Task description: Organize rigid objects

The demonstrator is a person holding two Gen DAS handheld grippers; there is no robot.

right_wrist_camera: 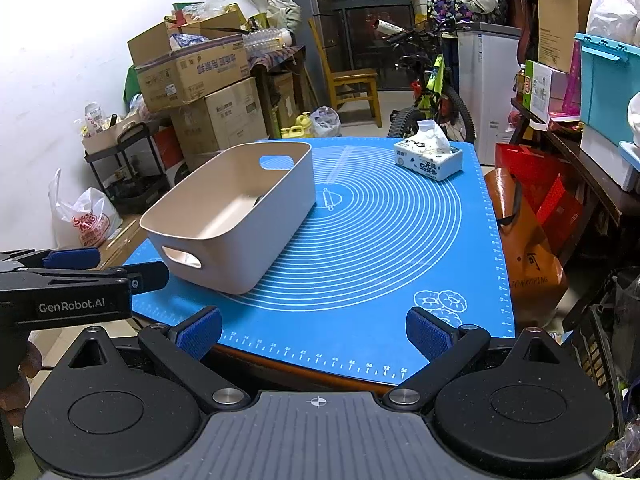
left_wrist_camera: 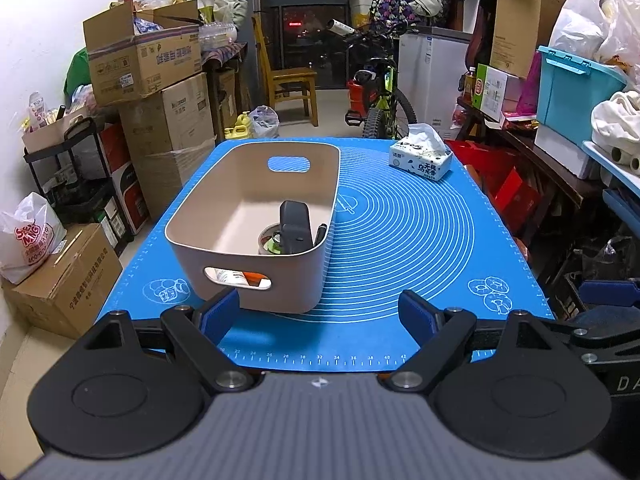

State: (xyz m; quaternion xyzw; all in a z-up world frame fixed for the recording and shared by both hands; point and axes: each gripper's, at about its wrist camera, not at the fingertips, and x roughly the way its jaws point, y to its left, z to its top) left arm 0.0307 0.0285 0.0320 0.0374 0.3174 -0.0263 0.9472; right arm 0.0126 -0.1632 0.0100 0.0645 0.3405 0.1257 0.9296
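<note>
Surface: blue baking mat [left_wrist_camera: 400, 240] on a table, cluttered storeroom behind.
Bin: beige basket [left_wrist_camera: 256, 216] at 11 o'clock on the mat, holding a dark device [left_wrist_camera: 295, 226], a tin and a pen.
Tissue pack [left_wrist_camera: 421, 158]: 1 o'clock, well apart.
Left gripper [left_wrist_camera: 320, 312]: jaws apart, nothing between.
Right gripper [right_wrist_camera: 314, 334]: jaws apart, nothing between.

A blue mat [left_wrist_camera: 400, 240] is printed with white concentric rings, ruler marks along its edges and small white doodles. A beige bin [left_wrist_camera: 280, 280] with a paler cream inside is seen on it; a dark grey object [left_wrist_camera: 295, 226] and an orange patch are shown within. The tissue box [left_wrist_camera: 422, 159] is white with dark lettering and green sprigs. Blue pads on black arms are borne by the left gripper [left_wrist_camera: 320, 312] and the right gripper [right_wrist_camera: 316, 330].
</note>
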